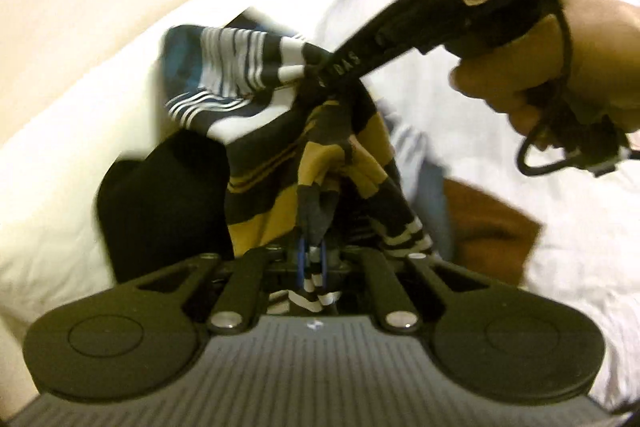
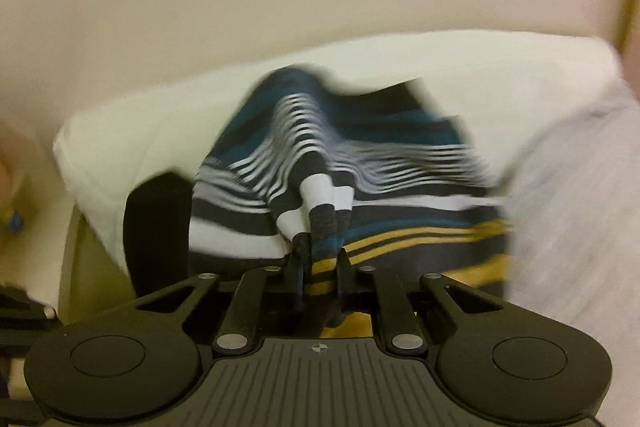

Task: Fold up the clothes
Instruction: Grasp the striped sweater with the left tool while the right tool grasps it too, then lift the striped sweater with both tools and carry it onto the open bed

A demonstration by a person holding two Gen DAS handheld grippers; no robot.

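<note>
left gripper (image 1: 313, 263) tilted down toward the bed, jaws closed tight on a bunched fold of the striped shirt (image 1: 276, 155). right gripper (image 1: 316, 69), seen in the left wrist view reaching in from the upper right in the person's right hand (image 1: 560, 67), is likewise pinched onto the shirt farther up; in its own view the right gripper (image 2: 320, 259) has a narrow ridge of cloth clamped between nearly closed fingers. the shirt, banded dark, white, teal and mustard, hangs stretched between the two grips, its long axis running away from the left gripper; stripes lie crosswise. behind the shirt lies a white pillow (image 1: 80, 147); a black garment (image 1: 160, 203) sits just left of the shirt, a brown cloth (image 1: 492, 227) to its right on the pale sheet (image 1: 520, 307). both views are motion-blurred.
</note>
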